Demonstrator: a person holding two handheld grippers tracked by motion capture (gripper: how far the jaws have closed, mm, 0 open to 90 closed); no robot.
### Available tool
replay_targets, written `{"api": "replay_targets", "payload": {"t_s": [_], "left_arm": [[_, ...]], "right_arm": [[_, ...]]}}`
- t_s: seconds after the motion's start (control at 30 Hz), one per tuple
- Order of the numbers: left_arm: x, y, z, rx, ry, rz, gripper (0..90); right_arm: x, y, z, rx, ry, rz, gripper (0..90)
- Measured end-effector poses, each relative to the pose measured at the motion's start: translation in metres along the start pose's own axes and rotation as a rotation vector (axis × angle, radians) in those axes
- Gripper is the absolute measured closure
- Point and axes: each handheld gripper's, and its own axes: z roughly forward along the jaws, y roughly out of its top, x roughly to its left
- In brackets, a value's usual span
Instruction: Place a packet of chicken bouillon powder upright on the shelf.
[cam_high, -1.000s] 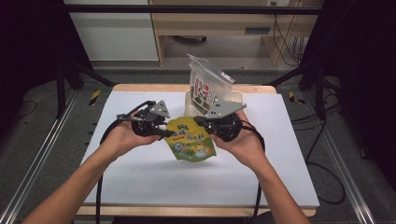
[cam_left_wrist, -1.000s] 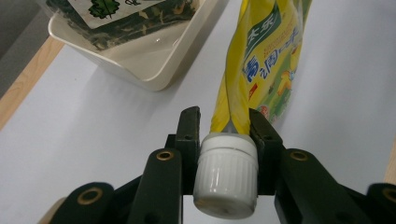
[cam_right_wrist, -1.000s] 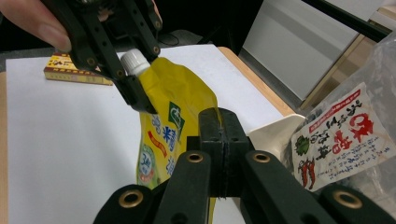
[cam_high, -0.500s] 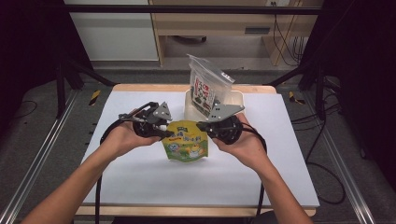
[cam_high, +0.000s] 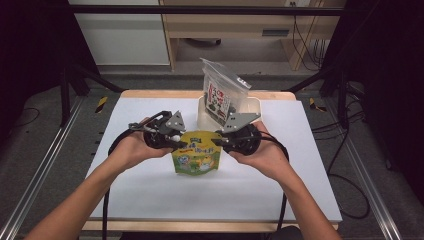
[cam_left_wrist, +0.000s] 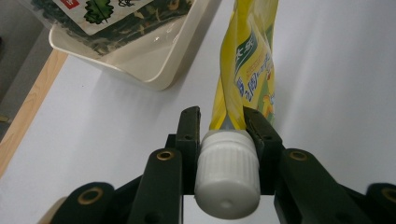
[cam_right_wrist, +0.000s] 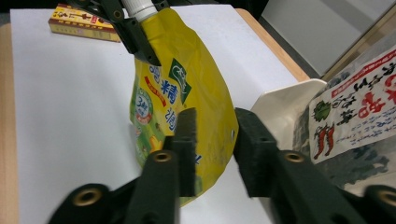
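Observation:
A yellow spout pouch (cam_high: 196, 152) stands upright on the white table, held between both grippers. My left gripper (cam_high: 181, 145) is shut on the neck just below the pouch's white ribbed cap (cam_left_wrist: 227, 168), and the pouch (cam_left_wrist: 247, 70) extends away from its jaws. My right gripper (cam_high: 217, 141) is at the pouch's upper right corner. In the right gripper view its jaws (cam_right_wrist: 215, 121) stand apart, with the side edge of the pouch (cam_right_wrist: 182, 84) between them. The left gripper (cam_right_wrist: 135, 32) grips the cap end at the top of that view.
A cream tray (cam_high: 250, 105) sits at the back of the table, just behind the grippers, with a clear bag of dark snacks (cam_high: 222, 92) standing in it. A small yellow box (cam_right_wrist: 79, 23) lies on the table in the right gripper view.
The pouch has swung from a tilt to nearly upright and shifted a little to the left. Both hands stayed close around it.

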Motion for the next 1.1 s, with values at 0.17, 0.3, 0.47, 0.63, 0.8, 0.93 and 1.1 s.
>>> {"api": "replay_targets", "payload": {"t_s": [0.17, 0.3, 0.47, 0.63, 0.8, 0.93, 1.1], "left_arm": [[-0.002, 0.001, -0.001, -0.004, -0.001, 0.006, 69.7], [-0.002, 0.001, -0.001, -0.006, -0.001, 0.006, 69.7], [-0.002, 0.002, -0.001, -0.011, -0.004, 0.008, 69.7], [-0.003, 0.002, -0.001, -0.015, -0.005, 0.009, 69.7], [-0.003, 0.003, -0.001, -0.018, -0.005, 0.016, 69.7], [-0.004, 0.003, -0.001, -0.017, -0.006, 0.020, 69.7], [-0.005, 0.002, -0.002, -0.018, -0.006, 0.021, 69.6]], "right_arm": [[-0.002, 0.002, 0.003, 0.033, -0.016, -0.050, 42.7], [-0.005, 0.006, 0.007, 0.094, 0.000, -0.097, 33.1], [-0.010, 0.014, 0.010, 0.180, 0.035, -0.151, 26.2], [-0.013, 0.026, 0.011, 0.220, 0.063, -0.187, 31.6], [-0.013, 0.034, 0.016, 0.250, 0.089, -0.208, 42.5], [-0.014, 0.034, 0.025, 0.283, 0.121, -0.199, 48.5], [-0.015, 0.029, 0.037, 0.309, 0.150, -0.176, 57.7]]}}
